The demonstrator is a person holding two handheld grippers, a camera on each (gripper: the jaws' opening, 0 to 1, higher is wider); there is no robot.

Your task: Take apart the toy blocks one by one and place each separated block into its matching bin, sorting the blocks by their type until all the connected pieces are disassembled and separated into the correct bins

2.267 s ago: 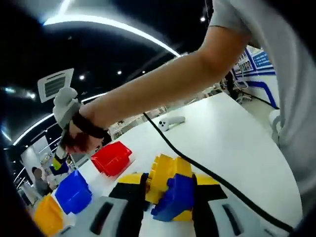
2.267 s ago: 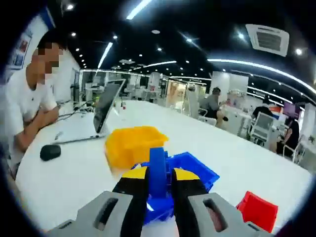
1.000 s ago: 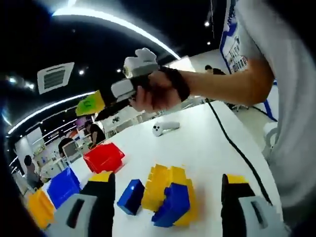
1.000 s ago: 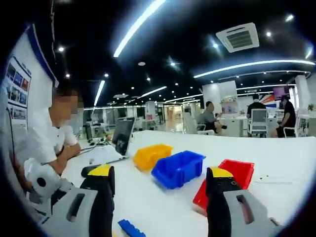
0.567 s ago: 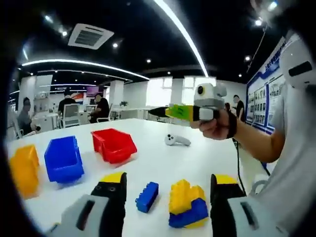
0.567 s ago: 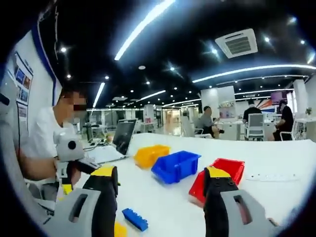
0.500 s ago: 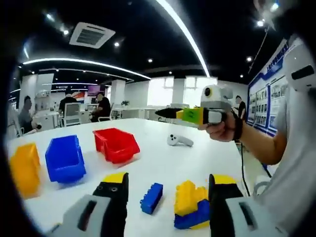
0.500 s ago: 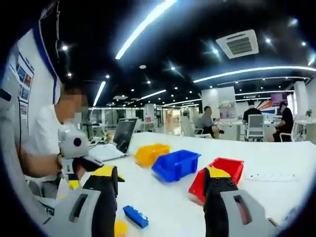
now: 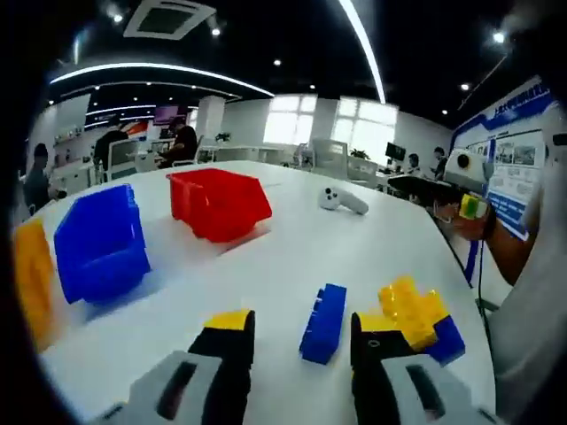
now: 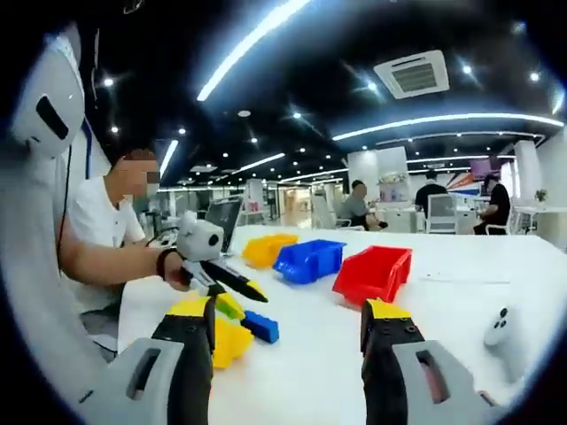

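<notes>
One loose blue block (image 9: 323, 322) lies between the gaping left gripper (image 9: 297, 341); closing on it comes next, while right gripper (image 10: 288, 332) hangs open, empty.

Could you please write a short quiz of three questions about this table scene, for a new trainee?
1. True or false: the left tool is holding a block.
2. Which bin stands between the other two in the right gripper view? A) yellow bin B) blue bin C) red bin
3. Fill in: the loose blue block lies beside a cluster of ____ and blue blocks on the white table.

Key: 1 false, its jaws are open and empty; 2 B; 3 yellow.
</notes>
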